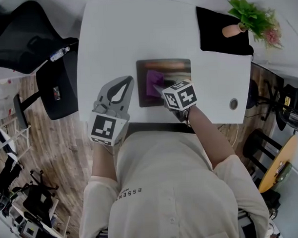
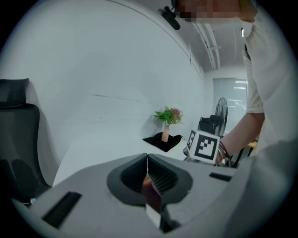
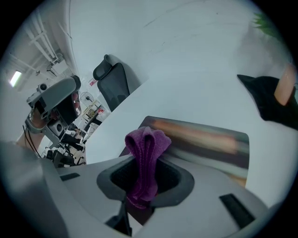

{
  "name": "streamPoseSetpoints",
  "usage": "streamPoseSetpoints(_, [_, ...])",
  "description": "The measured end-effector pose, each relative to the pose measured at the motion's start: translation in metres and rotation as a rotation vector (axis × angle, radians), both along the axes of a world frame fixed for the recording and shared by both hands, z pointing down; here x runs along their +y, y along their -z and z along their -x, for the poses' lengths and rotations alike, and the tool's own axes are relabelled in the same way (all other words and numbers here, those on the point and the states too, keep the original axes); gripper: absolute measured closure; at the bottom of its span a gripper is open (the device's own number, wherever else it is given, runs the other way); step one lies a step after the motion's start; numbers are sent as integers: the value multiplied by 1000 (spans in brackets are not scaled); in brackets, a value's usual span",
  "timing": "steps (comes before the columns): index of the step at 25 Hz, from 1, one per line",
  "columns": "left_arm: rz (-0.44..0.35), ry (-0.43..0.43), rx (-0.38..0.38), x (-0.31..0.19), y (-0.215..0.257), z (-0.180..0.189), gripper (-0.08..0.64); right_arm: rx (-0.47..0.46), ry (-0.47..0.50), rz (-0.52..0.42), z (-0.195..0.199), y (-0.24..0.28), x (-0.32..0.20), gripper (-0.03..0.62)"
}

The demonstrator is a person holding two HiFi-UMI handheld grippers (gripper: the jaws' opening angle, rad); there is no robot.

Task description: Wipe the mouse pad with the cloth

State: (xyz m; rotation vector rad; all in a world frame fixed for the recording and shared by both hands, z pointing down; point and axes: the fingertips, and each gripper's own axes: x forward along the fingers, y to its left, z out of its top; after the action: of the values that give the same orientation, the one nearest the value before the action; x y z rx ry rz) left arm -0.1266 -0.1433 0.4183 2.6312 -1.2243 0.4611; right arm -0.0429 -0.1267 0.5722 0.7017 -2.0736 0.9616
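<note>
A dark mouse pad [image 1: 174,71] lies on the white table [image 1: 112,39] in front of the person. A purple cloth [image 1: 154,83] rests on its left half, and my right gripper [image 1: 161,89] is shut on it from the near side. In the right gripper view the cloth [image 3: 148,139] stands bunched up between the jaws of the right gripper [image 3: 143,169], with the pad [image 3: 205,139] just beyond. My left gripper [image 1: 126,81] hovers left of the pad, shut, holding nothing. The left gripper view shows its jaws [image 2: 147,160] pressed together and the right gripper's marker cube [image 2: 205,145].
At the table's back right a black mat [image 1: 219,33] carries a small potted plant [image 1: 253,17]. A cable hole [image 1: 233,104] sits near the right front edge. A black office chair [image 1: 24,37] stands to the left, and a round wooden table [image 1: 277,163] to the right.
</note>
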Motion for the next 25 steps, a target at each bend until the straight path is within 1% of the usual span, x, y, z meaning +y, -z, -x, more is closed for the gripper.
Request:
streamPoseSetpoints(4, [0,4,-11,-1,0,-17,558,-1,0,-3,-20,0,-2,492])
streamPoseSetpoints(9, [20,25,24,0,3,-42,558,9,-15,-8,-50,-1,-3,492])
streamPoseSetpoints(13, [-7,-18,18,0,3,-67,557,21,-35,-18,-76,-1,-6,491])
streamPoseSetpoints(17, [11,-7,30,0,5,-87,557,31,-61,-23,-100,-2,-7,489])
streamPoseSetpoints(20, [-4,-28,25,1,4,-101,557,45,-82,-26,-120,-3,-7,489])
streamPoseSetpoints(23, [12,-24,36,3,5,-114,557,64,-102,-32,-141,-4,-7,489])
streamPoseSetpoints(25, [1,-43,20,5,6,-121,557,67,-117,-33,-152,-4,-7,488])
